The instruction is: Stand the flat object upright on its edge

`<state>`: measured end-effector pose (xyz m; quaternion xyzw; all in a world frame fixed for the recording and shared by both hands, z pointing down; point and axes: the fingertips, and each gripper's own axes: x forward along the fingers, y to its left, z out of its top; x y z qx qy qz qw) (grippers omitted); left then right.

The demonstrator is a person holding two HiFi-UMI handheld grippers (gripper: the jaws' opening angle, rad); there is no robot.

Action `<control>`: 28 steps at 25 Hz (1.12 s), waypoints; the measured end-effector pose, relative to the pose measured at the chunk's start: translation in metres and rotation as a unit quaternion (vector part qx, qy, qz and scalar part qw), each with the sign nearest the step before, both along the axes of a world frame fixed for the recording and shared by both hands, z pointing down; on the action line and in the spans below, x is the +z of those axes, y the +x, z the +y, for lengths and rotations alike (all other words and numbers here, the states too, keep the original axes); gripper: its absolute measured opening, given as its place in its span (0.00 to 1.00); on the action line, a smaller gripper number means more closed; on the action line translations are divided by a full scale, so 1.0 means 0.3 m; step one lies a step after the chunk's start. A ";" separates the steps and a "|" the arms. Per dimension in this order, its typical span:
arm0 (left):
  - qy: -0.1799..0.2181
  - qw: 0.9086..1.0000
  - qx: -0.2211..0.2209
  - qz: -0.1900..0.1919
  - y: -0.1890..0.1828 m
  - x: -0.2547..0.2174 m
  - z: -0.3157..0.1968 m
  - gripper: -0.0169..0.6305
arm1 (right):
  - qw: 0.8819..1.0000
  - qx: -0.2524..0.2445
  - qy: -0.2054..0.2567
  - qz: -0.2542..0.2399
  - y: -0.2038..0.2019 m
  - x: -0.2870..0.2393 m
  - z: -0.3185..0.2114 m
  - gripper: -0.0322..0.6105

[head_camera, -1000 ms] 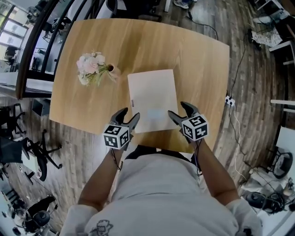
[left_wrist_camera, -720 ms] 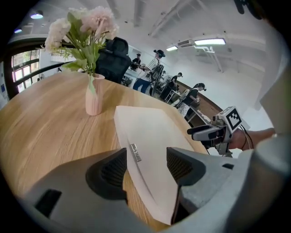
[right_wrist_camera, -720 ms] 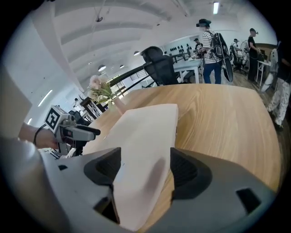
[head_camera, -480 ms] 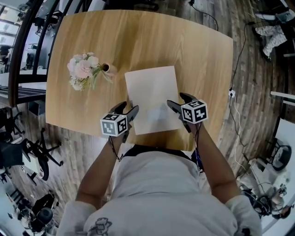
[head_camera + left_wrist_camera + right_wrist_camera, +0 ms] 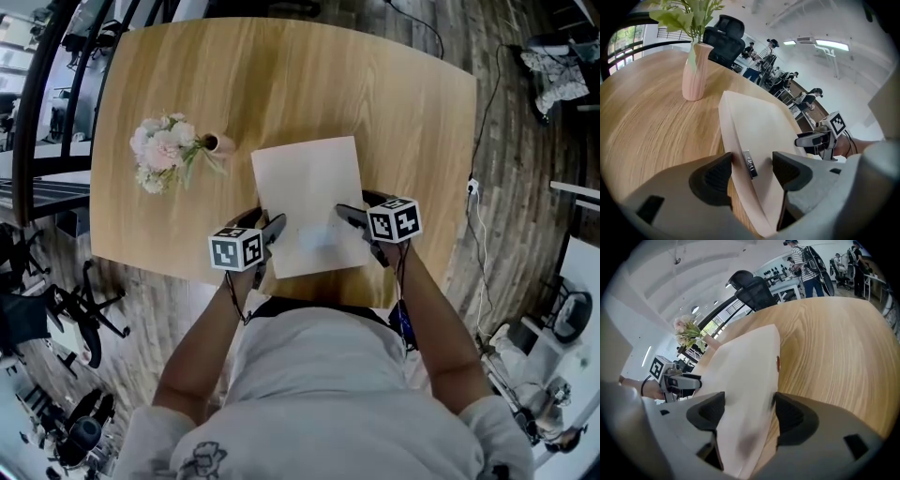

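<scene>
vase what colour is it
Pale pink vase, with faint vertical ribs. It shows best in the left gripper view.

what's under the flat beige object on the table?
The flat beige object lies on the wooden table, whose bare top shows all round it. The area beneath it is covered, so anything thin under there cannot be seen.

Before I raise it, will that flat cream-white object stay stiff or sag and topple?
Probably floppy: the flat cream-white object looks thin, with two soft layers parting at its edge in the left gripper view. Stood on edge it may well tip: that edge is narrow and the smooth wooden table offers little grip.
</scene>
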<state>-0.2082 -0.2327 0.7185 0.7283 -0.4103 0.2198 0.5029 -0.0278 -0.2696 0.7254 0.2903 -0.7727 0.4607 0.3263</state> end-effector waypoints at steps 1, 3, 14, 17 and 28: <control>0.000 1.000 -0.001 -0.003 -0.001 0.002 0.001 0.45 | 1.000 -0.002 -0.001 0.002 0.001 0.002 0.001 0.59; 0.000 1.000 -0.003 -0.010 -0.001 0.006 0.003 0.44 | 1.000 -0.005 -0.001 0.006 0.003 0.005 0.004 0.58; 0.020 0.998 -0.003 -0.052 0.022 -0.025 -0.009 0.42 | 1.000 0.008 0.012 0.017 0.013 -0.020 0.011 0.56; 0.039 0.997 -0.004 -0.063 0.045 -0.075 -0.001 0.42 | 0.999 0.011 0.027 0.027 0.035 -0.065 0.032 0.56; 0.147 0.983 0.017 -0.108 0.124 -0.305 -0.004 0.42 | 0.990 0.026 0.127 0.054 0.109 -0.285 0.064 0.54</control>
